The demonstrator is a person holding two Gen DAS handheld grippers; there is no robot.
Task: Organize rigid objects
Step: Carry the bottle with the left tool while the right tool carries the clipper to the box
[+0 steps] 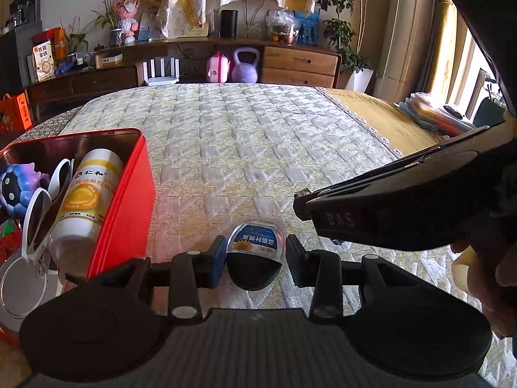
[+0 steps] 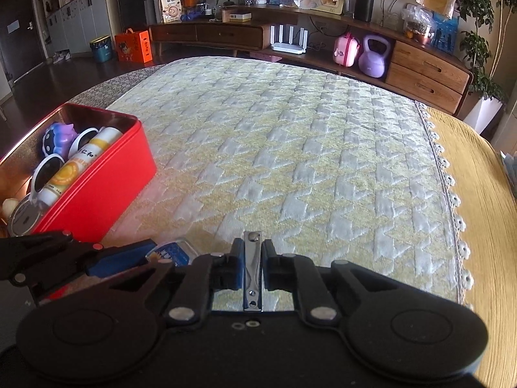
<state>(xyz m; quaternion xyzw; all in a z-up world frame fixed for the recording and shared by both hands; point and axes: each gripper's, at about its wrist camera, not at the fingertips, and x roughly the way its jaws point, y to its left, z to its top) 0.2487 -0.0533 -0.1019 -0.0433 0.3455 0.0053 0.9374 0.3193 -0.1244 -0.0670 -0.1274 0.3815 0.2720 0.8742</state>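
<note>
Steel showed between the blue pads of the right hand-held gripper (image 2: pixel 253 265): a nail clipper (image 2: pixel 253 271) was clamped there, jaws pressed against its sides. Its long axis ran straight along the fingers, one riveted end pointing forward and out past the fingertips, the other end back toward the camera, so it lay in line with the tool and tilted down toward the bed (image 2: pixel 307 148). The left hand-held gripper (image 1: pixel 255 253) sat just to its left with a small domed case (image 1: pixel 256 260) between its pads, black below and clear on top with a sunflower label; the left pad touched it, while a thin gap seemed to remain on the right, so whether it was truly gripped could not be told. The case's clear end faced forward, away from the camera.

Further left stood the red tin (image 1: pixel 129 200), open, resting on the bed. It already held a white bottle (image 1: pixel 84 203) lying lengthwise, white sunglasses (image 1: pixel 42 207), a purple toy (image 1: pixel 16 190) and a round mirror-like piece (image 2: pixel 24 218). Judging by that, most sorting was done; the clipper and the case appeared to be the last pieces, with the rest of the quilt bare.
</note>
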